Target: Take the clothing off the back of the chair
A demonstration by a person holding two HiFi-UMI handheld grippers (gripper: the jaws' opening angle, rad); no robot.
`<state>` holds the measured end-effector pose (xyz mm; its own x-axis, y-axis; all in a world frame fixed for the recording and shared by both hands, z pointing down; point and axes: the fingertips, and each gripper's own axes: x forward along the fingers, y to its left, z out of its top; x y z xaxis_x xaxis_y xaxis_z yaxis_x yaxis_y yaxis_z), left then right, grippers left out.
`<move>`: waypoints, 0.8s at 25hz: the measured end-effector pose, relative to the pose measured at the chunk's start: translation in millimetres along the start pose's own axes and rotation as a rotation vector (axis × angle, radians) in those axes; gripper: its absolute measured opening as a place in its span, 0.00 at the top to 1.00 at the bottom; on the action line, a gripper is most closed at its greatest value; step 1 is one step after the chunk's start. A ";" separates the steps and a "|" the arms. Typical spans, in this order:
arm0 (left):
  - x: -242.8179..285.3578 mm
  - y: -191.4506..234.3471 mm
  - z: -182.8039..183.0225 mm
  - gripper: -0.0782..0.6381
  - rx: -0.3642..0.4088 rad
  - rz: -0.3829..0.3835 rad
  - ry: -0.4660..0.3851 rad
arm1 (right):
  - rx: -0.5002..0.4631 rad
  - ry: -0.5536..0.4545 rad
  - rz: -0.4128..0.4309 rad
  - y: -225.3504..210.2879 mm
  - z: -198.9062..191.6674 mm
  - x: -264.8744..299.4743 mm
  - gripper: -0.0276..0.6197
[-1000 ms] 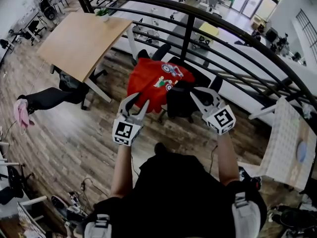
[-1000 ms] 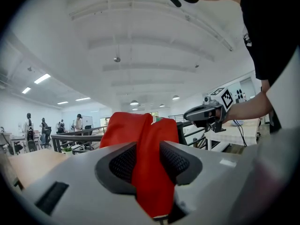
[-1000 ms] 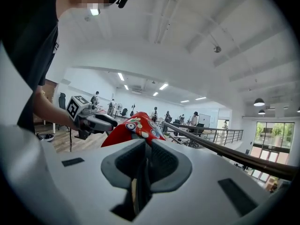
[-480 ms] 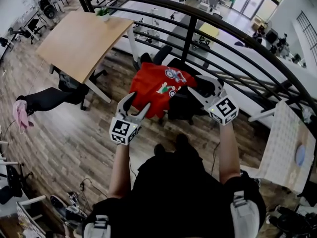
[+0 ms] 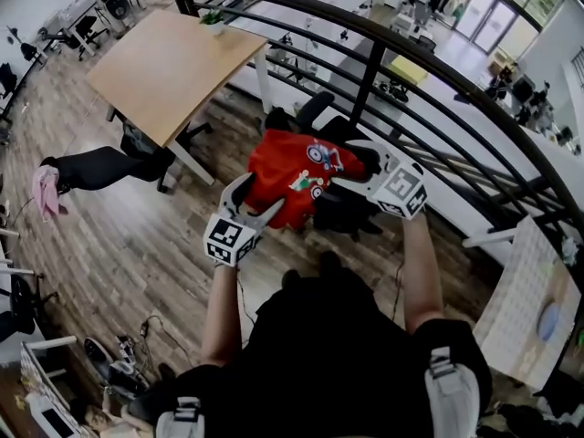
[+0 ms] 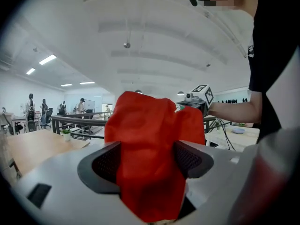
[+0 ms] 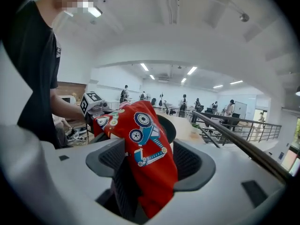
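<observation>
Seen from above, a person in a black top stands on a wood floor (image 5: pixel 137 235) and holds a two-jaw gripper in each hand, both reaching toward a black chair (image 5: pixel 347 210) in front of them. A red shirt (image 5: pixel 290 170) printed with a blue cartoon truck is draped over the back of this chair, hanging down on the person's side. The left gripper (image 5: pixel 258 196) is at the lower left edge of the shirt. Its jaws have just been opening and now stand wide apart; its own view shows a fold of red cloth filling the gap between the two dark pads (image 6: pixel 107 162), loose rather than pinched. The right gripper (image 5: pixel 345 164) is at the shirt's right side, near the top of the chair back. Its jaws have also just been opening and are spread wide; its own view shows the printed cloth hanging between them over the black mesh of the chair back, with space on both sides. Neither gripper has hold of anything. Beyond the chair a dark curved railing (image 5: pixel 374 53) crosses the scene. A pale wooden table (image 5: pixel 173 57) stands to the upper left, with another black chair (image 5: pixel 100 167) beside it, and a pink cloth (image 5: pixel 46 190) hangs at the far left.
</observation>
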<state>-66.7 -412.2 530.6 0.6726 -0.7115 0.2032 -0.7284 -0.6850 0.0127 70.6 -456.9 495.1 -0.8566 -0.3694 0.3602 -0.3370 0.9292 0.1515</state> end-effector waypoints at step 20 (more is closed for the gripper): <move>14.6 -4.2 8.4 0.53 0.032 0.048 0.066 | 0.131 0.033 0.391 11.3 6.9 52.9 0.60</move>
<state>-52.8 -421.0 525.3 0.6261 -0.7325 0.2672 -0.7545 -0.6557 -0.0294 18.9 -465.9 509.5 -0.9179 0.0140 0.3965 -0.0370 0.9920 -0.1205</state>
